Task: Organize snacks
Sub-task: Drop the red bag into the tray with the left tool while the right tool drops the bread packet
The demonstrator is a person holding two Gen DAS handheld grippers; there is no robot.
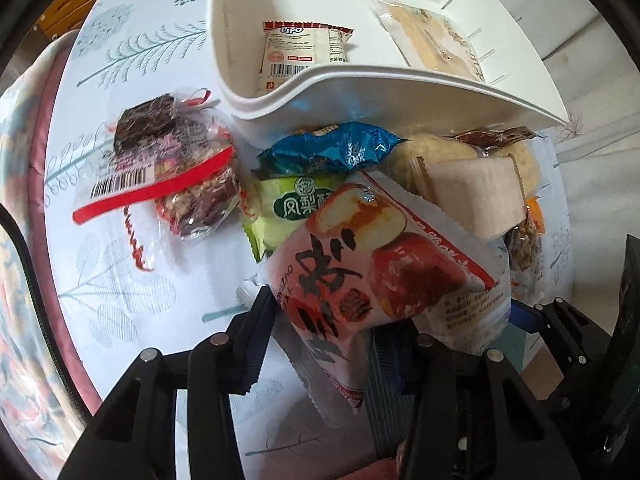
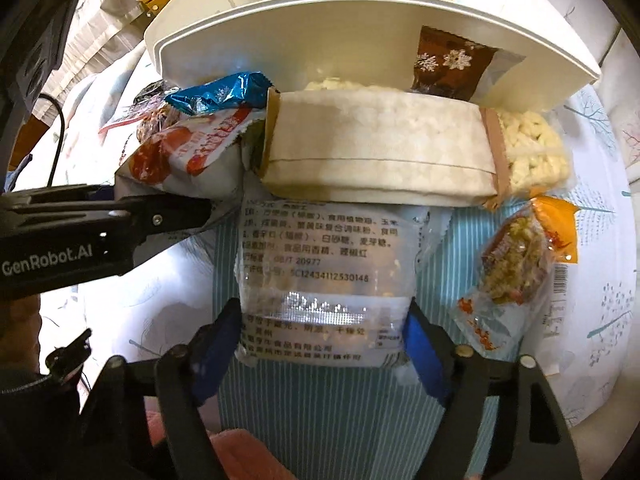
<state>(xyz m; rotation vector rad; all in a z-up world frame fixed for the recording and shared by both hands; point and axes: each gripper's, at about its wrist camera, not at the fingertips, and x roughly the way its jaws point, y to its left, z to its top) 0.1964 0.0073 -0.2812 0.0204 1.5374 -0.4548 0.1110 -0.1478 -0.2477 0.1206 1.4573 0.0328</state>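
lying between left gripper (image 1: 320, 344) pads, apple snack packet (image 1: 360, 272), white bin (image 1: 360, 88) beyond

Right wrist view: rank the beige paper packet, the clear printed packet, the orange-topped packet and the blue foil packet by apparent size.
1. beige paper packet
2. clear printed packet, though nearness to the camera inflates it
3. orange-topped packet
4. blue foil packet, partly hidden

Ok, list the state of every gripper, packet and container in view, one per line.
left gripper: closed on the red-and-white packet
right gripper: around the clear printed packet, pads touching
white bin: holds two packets
blue packet: lying in the pile, sealed
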